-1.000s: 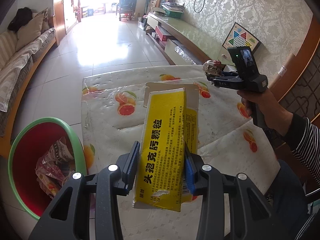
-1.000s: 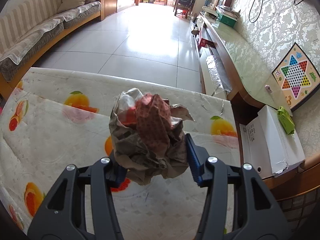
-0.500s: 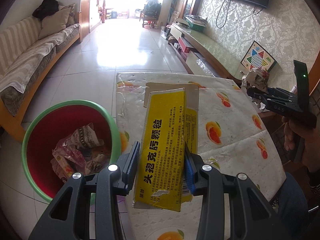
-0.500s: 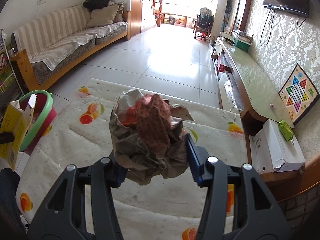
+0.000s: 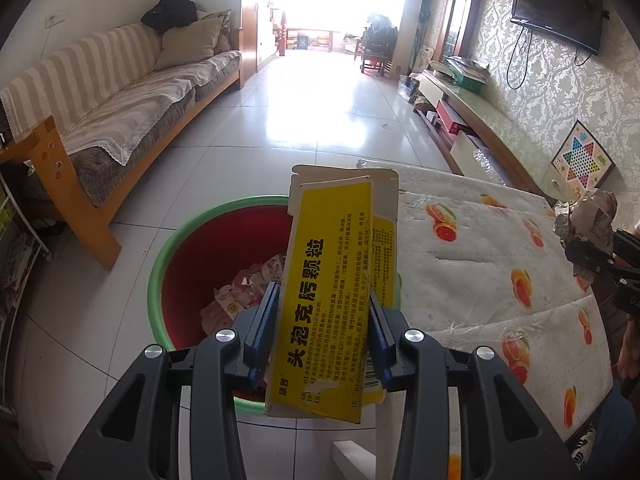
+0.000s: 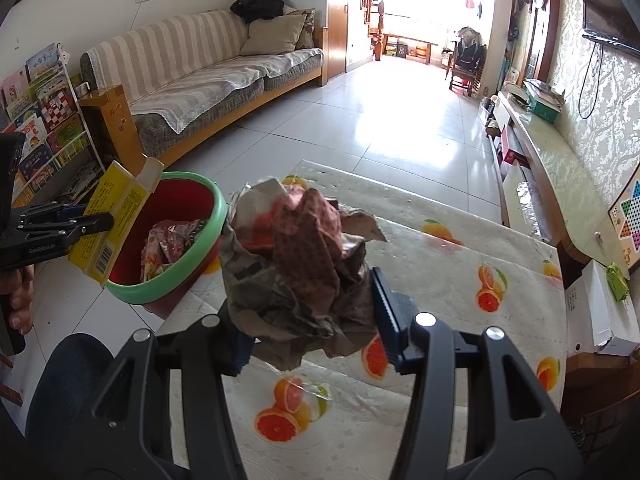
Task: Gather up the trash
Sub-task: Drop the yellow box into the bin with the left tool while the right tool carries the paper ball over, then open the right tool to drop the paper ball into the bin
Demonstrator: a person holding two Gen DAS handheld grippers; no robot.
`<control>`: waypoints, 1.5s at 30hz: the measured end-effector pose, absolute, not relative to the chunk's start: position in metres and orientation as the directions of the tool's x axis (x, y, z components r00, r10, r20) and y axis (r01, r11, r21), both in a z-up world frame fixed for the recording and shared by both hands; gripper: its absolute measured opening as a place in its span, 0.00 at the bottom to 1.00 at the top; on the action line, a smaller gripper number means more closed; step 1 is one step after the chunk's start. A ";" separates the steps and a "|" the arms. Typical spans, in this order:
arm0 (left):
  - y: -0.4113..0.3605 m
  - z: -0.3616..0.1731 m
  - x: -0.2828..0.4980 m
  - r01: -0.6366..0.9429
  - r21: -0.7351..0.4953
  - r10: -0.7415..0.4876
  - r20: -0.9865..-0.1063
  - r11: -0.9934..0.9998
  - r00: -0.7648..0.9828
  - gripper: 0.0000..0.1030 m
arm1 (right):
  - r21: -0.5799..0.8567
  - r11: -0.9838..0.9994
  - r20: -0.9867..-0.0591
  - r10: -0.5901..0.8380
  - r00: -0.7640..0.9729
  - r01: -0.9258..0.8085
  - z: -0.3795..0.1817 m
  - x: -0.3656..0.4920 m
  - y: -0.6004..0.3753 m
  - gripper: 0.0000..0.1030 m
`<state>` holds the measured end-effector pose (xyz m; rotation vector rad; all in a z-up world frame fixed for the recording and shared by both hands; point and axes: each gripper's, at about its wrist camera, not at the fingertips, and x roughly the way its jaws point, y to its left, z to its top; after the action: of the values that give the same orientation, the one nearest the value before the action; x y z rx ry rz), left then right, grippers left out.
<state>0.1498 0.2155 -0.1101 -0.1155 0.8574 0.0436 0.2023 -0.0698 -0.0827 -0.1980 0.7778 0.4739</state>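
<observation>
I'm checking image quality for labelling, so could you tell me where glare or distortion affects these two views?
Left wrist view: the doorway is blown out white and glare spreads over the floor tiles; fisheye bends the sofa; the yellow box print stays sharp. Right wrist view: the same blown-out doorway, dark vignetted corners, and the crumpled paper wad in focus.

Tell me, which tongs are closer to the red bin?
Left. The left tongs hold the yellow box right over the red bin; the right tongs hold crumpled paper above the table.
</observation>
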 end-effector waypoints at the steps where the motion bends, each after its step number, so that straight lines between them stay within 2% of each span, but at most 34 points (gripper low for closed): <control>1: 0.221 -0.111 0.152 -0.094 -0.086 -0.004 -0.756 0.992 0.654 0.37 | 0.009 0.874 -0.717 0.344 0.606 -0.485 -0.084 0.203 -0.063 0.48; 13: 0.275 -0.119 0.161 -0.205 -0.098 0.060 -0.759 0.974 0.649 0.40 | -0.001 0.820 -0.727 0.393 0.563 -0.573 -0.082 0.202 0.015 0.48; 14: 0.278 -0.120 0.161 -0.208 -0.104 0.057 -0.759 0.973 0.648 0.48 | -0.002 0.815 -0.728 0.395 0.559 -0.579 -0.083 0.204 0.021 0.48; 15: 0.280 -0.120 0.159 -0.213 -0.111 0.057 -0.754 0.971 0.654 0.61 | -0.003 0.811 -0.729 0.398 0.556 -0.585 -0.083 0.205 0.028 0.48; 16: 0.283 -0.119 0.157 -0.220 -0.116 0.060 -0.749 0.969 0.660 0.66 | -0.002 0.807 -0.729 0.403 0.553 -0.591 -0.083 0.206 0.034 0.48; 20: 0.292 -0.120 0.151 -0.242 -0.122 0.071 -0.748 0.962 0.660 0.74 | 0.002 0.789 -0.732 0.420 0.536 -0.615 -0.083 0.211 0.058 0.48; 23: 0.302 -0.120 0.142 -0.273 -0.126 0.090 -0.748 0.954 0.658 0.76 | 0.005 0.776 -0.733 0.432 0.526 -0.631 -0.083 0.212 0.075 0.48; 25: 0.308 -0.119 0.133 -0.299 -0.128 0.110 -0.739 0.946 0.664 0.90 | 0.008 0.768 -0.734 0.440 0.518 -0.640 -0.083 0.213 0.084 0.48; 26: 0.310 -0.118 0.128 -0.306 -0.131 0.117 -0.731 0.943 0.672 0.92 | 0.009 0.765 -0.733 0.443 0.516 -0.644 -0.083 0.213 0.088 0.48; 38: 0.333 -0.121 0.082 -0.371 -0.112 0.177 -0.731 0.922 0.659 0.92 | 0.002 0.728 -0.764 0.444 0.469 -0.685 -0.108 0.231 0.156 0.48; 45: 0.345 -0.121 0.070 -0.405 -0.112 0.200 -0.732 0.908 0.652 0.92 | -0.008 0.701 -0.786 0.436 0.439 -0.713 -0.123 0.230 0.186 0.52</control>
<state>0.0698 0.3455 -0.1206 -0.2768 0.7906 0.3484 0.2298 0.1856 -0.1232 -0.3654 0.8513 0.7337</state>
